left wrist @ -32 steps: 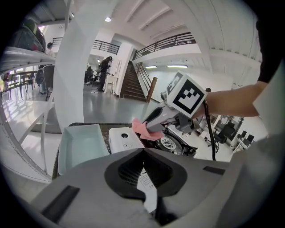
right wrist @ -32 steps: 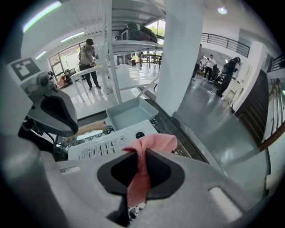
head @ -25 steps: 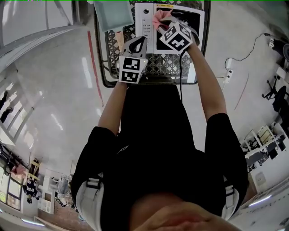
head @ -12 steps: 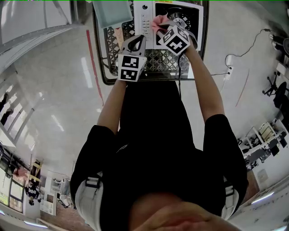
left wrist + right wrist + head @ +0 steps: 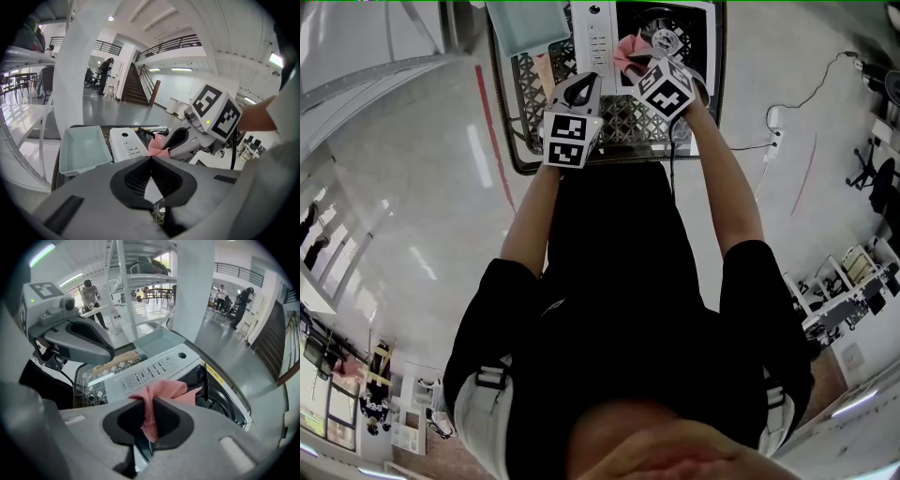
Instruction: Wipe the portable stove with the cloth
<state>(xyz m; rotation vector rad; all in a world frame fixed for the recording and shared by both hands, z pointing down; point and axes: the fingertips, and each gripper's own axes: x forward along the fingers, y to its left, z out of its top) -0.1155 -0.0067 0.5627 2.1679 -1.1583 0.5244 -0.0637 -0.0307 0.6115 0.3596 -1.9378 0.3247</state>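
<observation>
The right gripper (image 5: 149, 401), just pinching the pink cloth (image 5: 161, 390) tighter, seems to be wiping the portable stove (image 5: 140, 376) and should rub its top next, while the left gripper (image 5: 151, 158) is closed and empty.

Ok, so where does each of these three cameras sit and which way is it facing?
Head view: on the person's head, facing steeply down; shows torso, both arms, left gripper, right gripper, stove.
Left gripper view: on the left gripper, facing along its shut, empty jaws toward the stove and tray.
Right gripper view: on the right gripper, facing down along jaws just closed further on the pink cloth.
Shared: both gripper views see the other gripper and the stove.
</observation>
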